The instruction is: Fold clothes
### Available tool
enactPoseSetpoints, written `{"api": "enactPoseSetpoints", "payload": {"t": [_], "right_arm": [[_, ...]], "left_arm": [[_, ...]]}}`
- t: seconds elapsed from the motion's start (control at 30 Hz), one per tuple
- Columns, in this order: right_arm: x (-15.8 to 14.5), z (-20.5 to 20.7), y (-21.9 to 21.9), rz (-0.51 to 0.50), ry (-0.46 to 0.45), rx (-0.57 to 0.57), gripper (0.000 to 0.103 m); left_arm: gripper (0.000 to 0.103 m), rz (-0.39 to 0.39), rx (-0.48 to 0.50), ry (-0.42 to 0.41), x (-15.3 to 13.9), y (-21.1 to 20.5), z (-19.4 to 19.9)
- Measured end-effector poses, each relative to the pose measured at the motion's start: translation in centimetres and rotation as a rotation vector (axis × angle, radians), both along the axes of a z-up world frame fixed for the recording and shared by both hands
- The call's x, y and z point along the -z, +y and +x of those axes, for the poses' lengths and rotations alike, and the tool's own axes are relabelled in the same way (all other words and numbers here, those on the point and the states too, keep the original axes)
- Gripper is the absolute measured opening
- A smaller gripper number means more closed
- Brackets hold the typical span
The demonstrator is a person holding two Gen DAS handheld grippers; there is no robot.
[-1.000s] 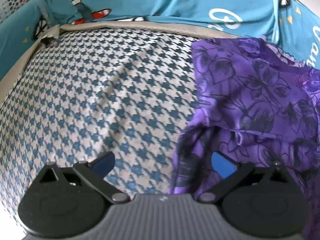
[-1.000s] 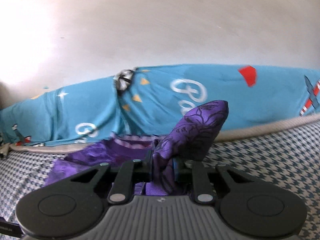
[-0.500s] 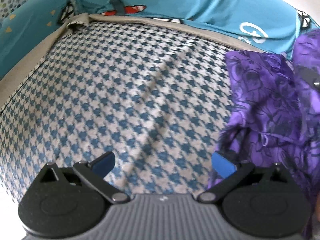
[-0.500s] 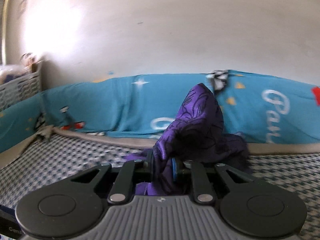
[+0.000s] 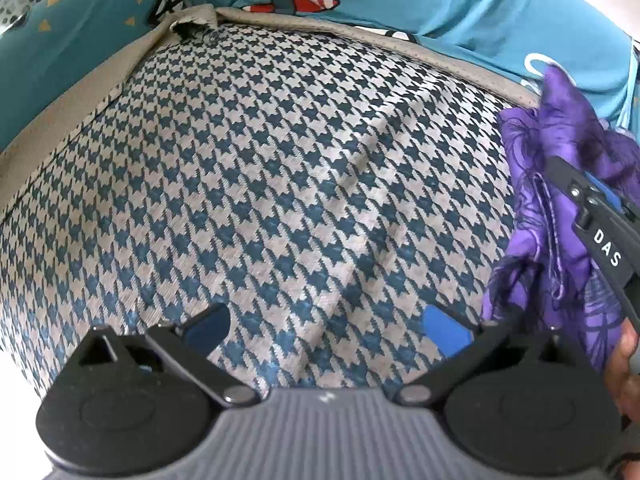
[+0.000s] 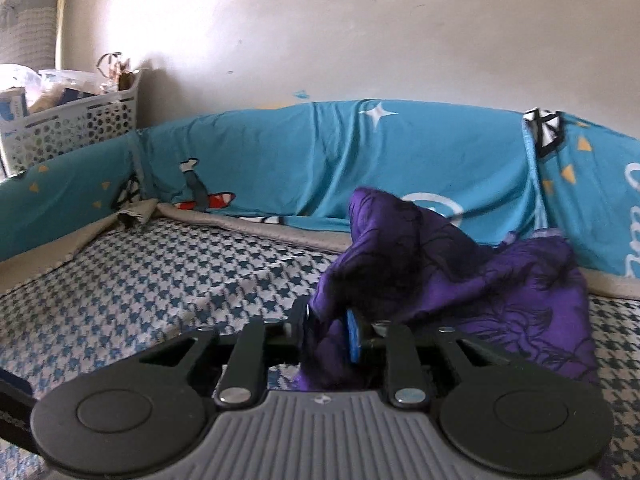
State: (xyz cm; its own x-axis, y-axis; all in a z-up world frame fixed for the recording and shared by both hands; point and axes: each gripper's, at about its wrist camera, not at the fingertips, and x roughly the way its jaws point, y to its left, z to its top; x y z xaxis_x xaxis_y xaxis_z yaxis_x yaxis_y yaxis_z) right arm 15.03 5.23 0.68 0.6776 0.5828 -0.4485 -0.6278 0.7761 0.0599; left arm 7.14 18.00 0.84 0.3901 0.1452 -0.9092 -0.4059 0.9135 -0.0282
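Pinching a bunched fold, the right gripper (image 6: 330,330) is clamped on the purple garment (image 6: 480,280), which is draped over the houndstooth mattress (image 5: 260,180). The left gripper (image 5: 326,326) is spread wide, nothing held. Beyond, a teal bumper (image 6: 300,160) is seen.

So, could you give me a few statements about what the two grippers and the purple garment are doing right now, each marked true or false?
1. The right gripper is shut on the purple garment. True.
2. The left gripper is clamped on the purple garment. False: its fingers stand wide apart over the houndstooth cover with nothing between them.
3. The garment lies folded flat. False: it is bunched, and a peak of cloth rises above the right gripper.
4. A white perforated basket stands behind the teal bumper. True.
5. In the left wrist view the garment is at the right edge. True.
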Motion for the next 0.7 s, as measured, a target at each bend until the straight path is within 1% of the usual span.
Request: {"api": "enactPoseSetpoints", "payload": {"t": [0.1,0.13,0.23,0.3,0.4,0.47,0.57,0.67,0.7], "right_arm": [[0.0,-0.4,-0.1,-0.005,0.006,-0.059,0.044],[-0.2,-0.5,-0.1,-0.010,0.007,-0.074,0.046],[-0.6,-0.5,-0.3,-0.015,0.025,-0.098,0.046],[-1.1,-0.2,-0.9,0.010,0.053,-0.100,0.046],[-2.1,-0.1,-2.1,0.050,0.058,-0.068,0.046],[-2.5,-0.1,-2.8,0.046,0.048,-0.050,0.046],[-2.6,0.2,-3.8,0.051,0.055,0.003,0.046],[-2.0,0.8,-4.3,0.065,0.110,0.032,0.045],[-1.5,0.7,-4.1,0.061,0.125,0.024,0.041]], "left_arm": [[0.103,0.010,0.006,0.006,0.1,-0.3,0.1],[0.103,0.011,0.006,0.008,0.1,-0.4,0.1],[0.103,0.010,-0.002,0.006,0.1,-0.4,0.2],[0.103,0.009,-0.004,0.003,0.0,-0.5,0.3],[0.103,0.006,0.000,-0.001,-0.2,-0.8,0.5],[0.103,0.002,0.003,-0.005,-0.3,-1.0,0.6],[0.103,0.001,0.008,-0.012,-0.5,-1.3,0.6],[0.103,0.008,0.009,-0.015,-0.5,-1.6,0.7],[0.103,0.010,0.009,-0.014,-0.5,-1.6,0.8]]}}
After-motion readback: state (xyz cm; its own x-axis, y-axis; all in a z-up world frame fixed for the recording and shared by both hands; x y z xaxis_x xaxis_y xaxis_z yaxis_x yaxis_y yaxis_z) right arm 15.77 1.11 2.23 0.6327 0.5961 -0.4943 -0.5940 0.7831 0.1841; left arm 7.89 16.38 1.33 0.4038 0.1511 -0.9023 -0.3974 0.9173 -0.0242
